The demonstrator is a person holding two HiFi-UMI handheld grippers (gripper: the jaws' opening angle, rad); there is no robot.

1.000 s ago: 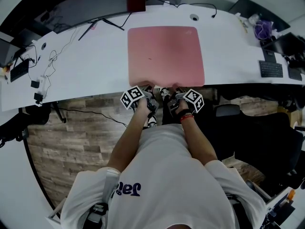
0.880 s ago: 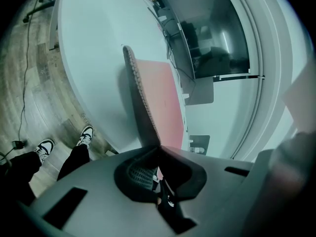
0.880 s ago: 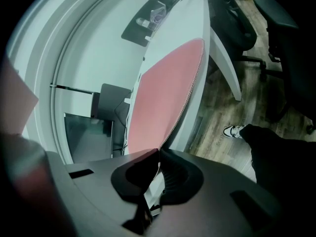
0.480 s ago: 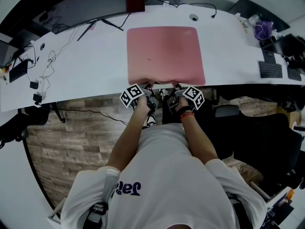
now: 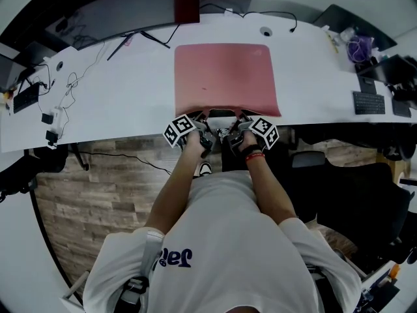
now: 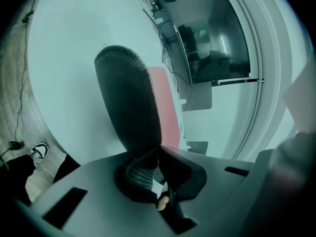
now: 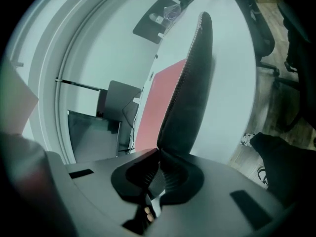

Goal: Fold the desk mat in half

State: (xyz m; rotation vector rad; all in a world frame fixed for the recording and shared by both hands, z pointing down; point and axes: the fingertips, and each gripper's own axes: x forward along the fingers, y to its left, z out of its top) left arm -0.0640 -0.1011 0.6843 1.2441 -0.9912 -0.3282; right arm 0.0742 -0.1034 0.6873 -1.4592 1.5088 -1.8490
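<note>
In the head view the marker cubes and the person's forearms cover most of both tools, so the jaws can only be read from the gripper views. In its own view, the left hand-held gripper [image 6: 158,154] has its jaws closed tight on the near edge of the desk mat [image 6: 126,107]. The raised flap fills the middle of that view and hides much of the bench behind it. The right hand-held gripper [image 7: 159,158] is clamped on the same edge in the same way, with the flap standing up in front of it and cutting off the mat's far end.

The mat is pink on top and black and finely textured underneath. It lies in the middle of the bench [image 5: 117,103], mostly flat, with its near edge lifted off the surface where the two grippers hold it.

The bench is white and curved. Loose cables [image 5: 65,83] lie at its left, a dark monitor [image 5: 124,12] stands along the far edge, and a keyboard [image 5: 370,95] lies at the right. Below are a wooden floor [image 5: 98,188] and, to the right, a black chair [image 5: 345,188].
</note>
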